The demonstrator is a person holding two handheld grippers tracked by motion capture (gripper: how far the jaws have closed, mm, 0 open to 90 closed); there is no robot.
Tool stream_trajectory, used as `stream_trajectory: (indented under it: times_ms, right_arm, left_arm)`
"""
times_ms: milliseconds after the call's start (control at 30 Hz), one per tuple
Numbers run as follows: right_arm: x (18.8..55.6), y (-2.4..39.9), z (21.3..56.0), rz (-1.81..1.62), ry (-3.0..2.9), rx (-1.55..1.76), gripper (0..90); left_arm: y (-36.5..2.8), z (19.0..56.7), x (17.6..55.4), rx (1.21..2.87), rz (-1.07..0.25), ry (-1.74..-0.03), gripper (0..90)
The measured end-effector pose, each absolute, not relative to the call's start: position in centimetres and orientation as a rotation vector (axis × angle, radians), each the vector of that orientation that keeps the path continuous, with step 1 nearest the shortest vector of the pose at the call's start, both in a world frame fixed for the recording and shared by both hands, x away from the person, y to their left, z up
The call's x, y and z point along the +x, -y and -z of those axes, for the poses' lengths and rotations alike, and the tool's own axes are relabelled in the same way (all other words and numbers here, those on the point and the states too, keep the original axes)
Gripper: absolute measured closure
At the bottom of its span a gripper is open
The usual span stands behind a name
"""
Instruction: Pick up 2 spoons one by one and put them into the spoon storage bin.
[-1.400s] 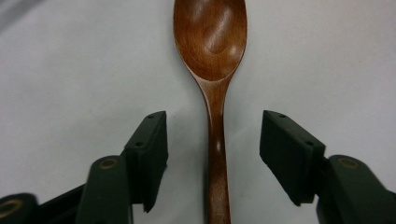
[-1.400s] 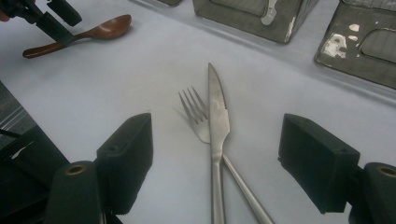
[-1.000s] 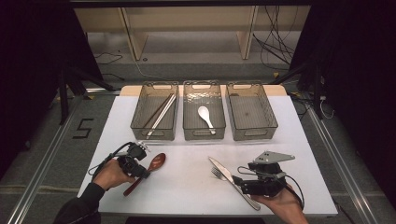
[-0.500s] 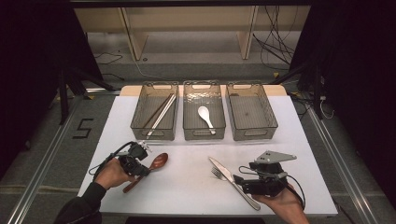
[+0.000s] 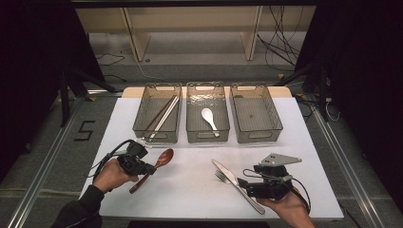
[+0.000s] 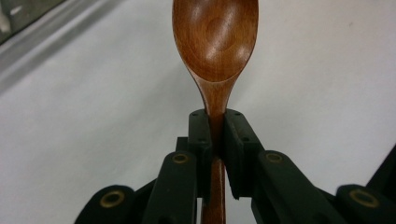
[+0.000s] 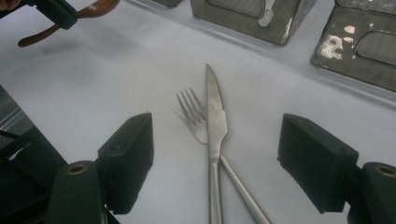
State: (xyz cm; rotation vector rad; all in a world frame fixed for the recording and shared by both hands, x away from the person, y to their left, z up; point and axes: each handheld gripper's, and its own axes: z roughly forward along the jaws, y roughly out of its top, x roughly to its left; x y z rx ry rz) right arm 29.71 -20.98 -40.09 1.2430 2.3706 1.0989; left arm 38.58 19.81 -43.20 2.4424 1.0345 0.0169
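the white table takes up the middle of the high view, running from the centre down to the lower edge. along its upper part three clear bins stand in a row. the left bin holds chopsticks laid lengthwise, the middle bin holds a white spoon, and the right bin has nothing visible in it.

at the lower right of the high view a hand carries the right gripper; in the right gripper view its jaws stand wide apart with nothing pressed between them, low over a knife and a fork that lie crossed on the table, the knife on top. in the high view that pair sits right of centre near the bottom of the frame, just left of the gripper.

at the lower left of the high view the other hand carries the left gripper. its jaws have just been closing and are now clamped on the neck of a wooden spoon. in the left gripper view the bowl rises above the pads to the top centre of the frame, hollow side facing the camera. in the high view the spoon slants from lower left to upper right, bowl toward the middle of the table, just below the left bin.
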Motion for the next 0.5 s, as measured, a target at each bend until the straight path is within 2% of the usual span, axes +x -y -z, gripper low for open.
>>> stream_trajectory:
  times_ms: [300, 500]
  right_arm:
    - [29.6, 21.1, 40.0, -1.117, -2.346, 1.246, 27.3]
    - [29.7, 21.1, 39.9, -1.140, -2.318, 1.247, 26.8]
  left_arm:
    - [-19.1, 41.9, 38.4, 2.322, -0.029, -1.021, 81.3]
    - [-18.7, 41.3, 38.6, 2.297, -0.033, -1.003, 81.3]
